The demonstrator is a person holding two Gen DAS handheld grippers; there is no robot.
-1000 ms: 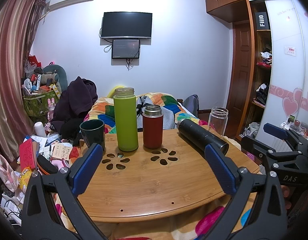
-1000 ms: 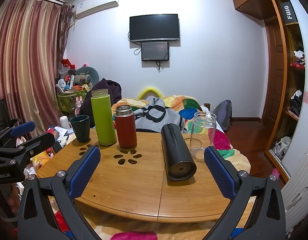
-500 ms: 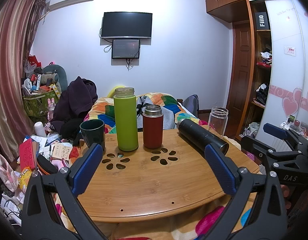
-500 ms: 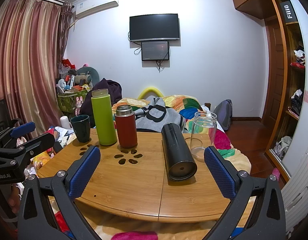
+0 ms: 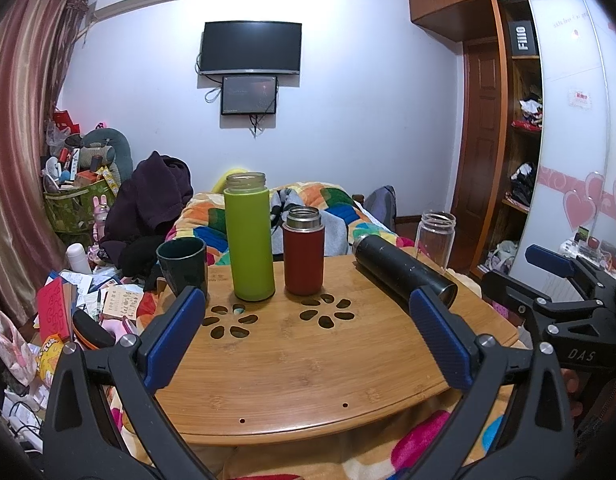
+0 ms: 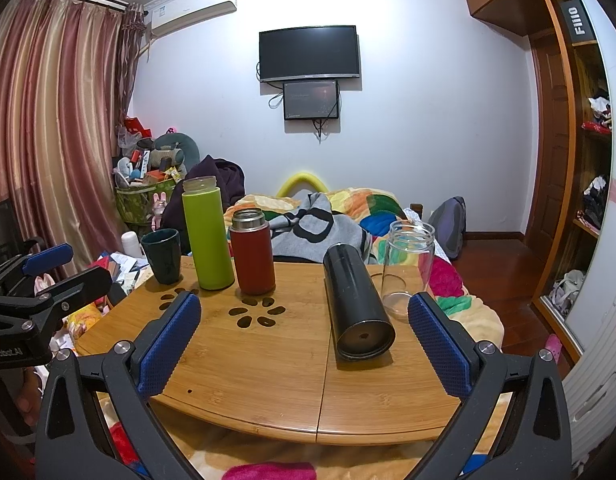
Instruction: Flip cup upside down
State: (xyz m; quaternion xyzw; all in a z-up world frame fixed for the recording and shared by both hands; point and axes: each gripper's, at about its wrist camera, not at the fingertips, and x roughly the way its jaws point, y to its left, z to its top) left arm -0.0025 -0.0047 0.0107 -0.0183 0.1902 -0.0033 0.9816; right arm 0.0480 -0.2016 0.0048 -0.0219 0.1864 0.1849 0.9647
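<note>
A dark green cup (image 5: 182,263) stands upright, mouth up, at the far left of the round wooden table (image 5: 300,372); it also shows in the right wrist view (image 6: 162,255). My left gripper (image 5: 308,336) is open and empty above the table's near edge. My right gripper (image 6: 304,344) is open and empty, near the front of the table. A black flask (image 6: 355,304) lies on its side, its base toward the right gripper. Each gripper shows at the edge of the other's view.
A tall green bottle (image 5: 250,236), a red flask (image 5: 304,250) and a clear glass jar (image 6: 405,268) stand at the table's far side. The table has flower-shaped cut-outs (image 5: 327,312). A bed with a colourful blanket lies behind, clutter on the floor at left.
</note>
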